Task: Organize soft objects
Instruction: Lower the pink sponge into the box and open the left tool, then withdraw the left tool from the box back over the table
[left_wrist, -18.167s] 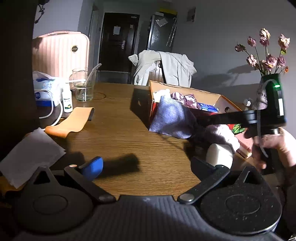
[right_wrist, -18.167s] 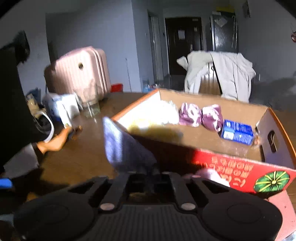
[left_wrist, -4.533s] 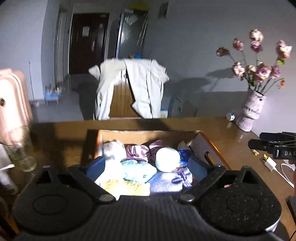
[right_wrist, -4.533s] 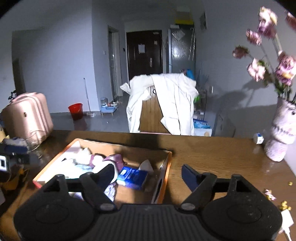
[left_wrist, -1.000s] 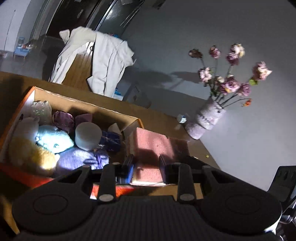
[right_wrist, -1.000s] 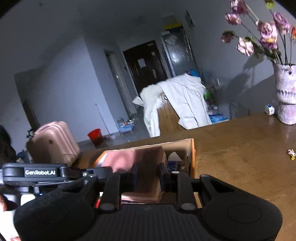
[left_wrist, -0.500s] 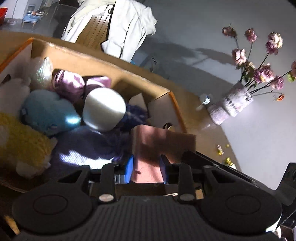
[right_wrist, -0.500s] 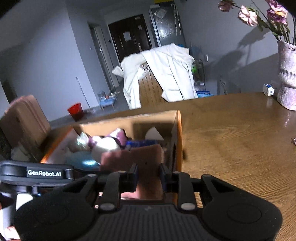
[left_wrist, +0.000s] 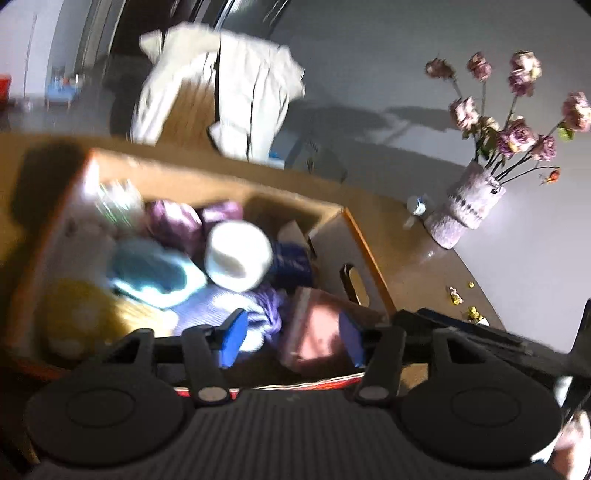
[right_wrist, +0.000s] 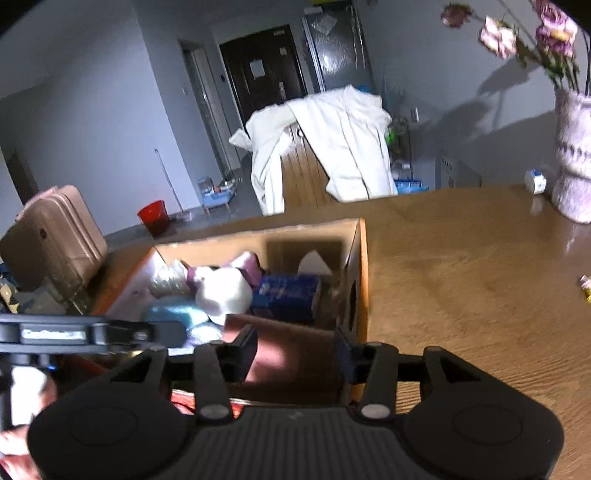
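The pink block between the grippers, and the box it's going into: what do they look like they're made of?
Pink block: probably foam or sponge, with a matte, slightly grainy face and squared edges; blur leaves it open. Box: corrugated cardboard, with dull brown walls, a cut handle slot and an orange printed rim. Both grippers' jaws are opening, the block between them.

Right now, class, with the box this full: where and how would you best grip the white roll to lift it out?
Grip the white roll across its curved sides, from above. It sits on top of the other soft things in the box, flat end up, so its flanks look free, while the pink block and box wall crowd any approach from the side.
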